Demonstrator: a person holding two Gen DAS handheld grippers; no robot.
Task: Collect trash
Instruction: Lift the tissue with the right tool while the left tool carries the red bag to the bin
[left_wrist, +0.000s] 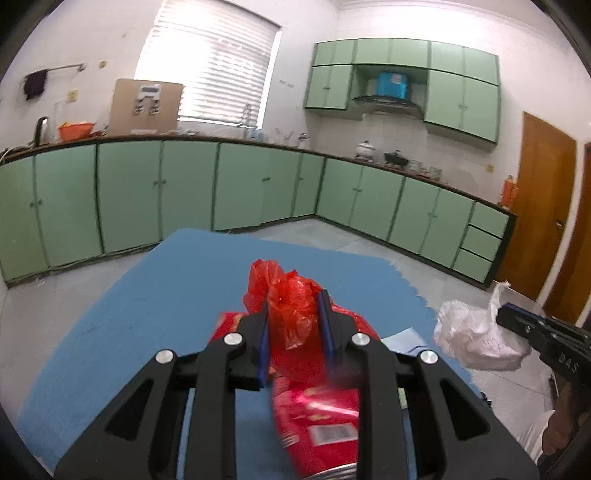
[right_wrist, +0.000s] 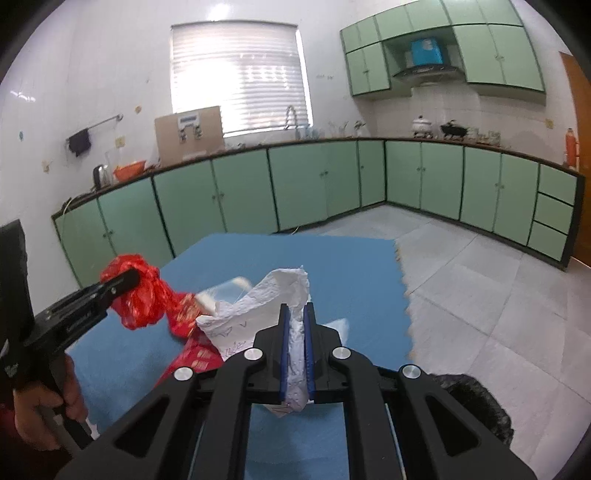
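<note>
My left gripper (left_wrist: 293, 310) is shut on a crumpled red plastic bag (left_wrist: 284, 295), held above the blue mat (left_wrist: 147, 302). A red snack packet (left_wrist: 317, 402) hangs below it. In the right wrist view the left gripper (right_wrist: 127, 282) and the red plastic bag (right_wrist: 144, 299) show at the left. My right gripper (right_wrist: 296, 314) is shut on crumpled white paper (right_wrist: 269, 299) with writing on it, lifted off the mat (right_wrist: 351, 280). In the left wrist view the right gripper (left_wrist: 504, 314) holds the white paper (left_wrist: 476, 339) at the right.
A black trash bag opening (right_wrist: 476, 402) lies on the tiled floor at the lower right. Green kitchen cabinets (left_wrist: 184, 192) line the walls behind. A wooden door (left_wrist: 543, 206) is at the far right.
</note>
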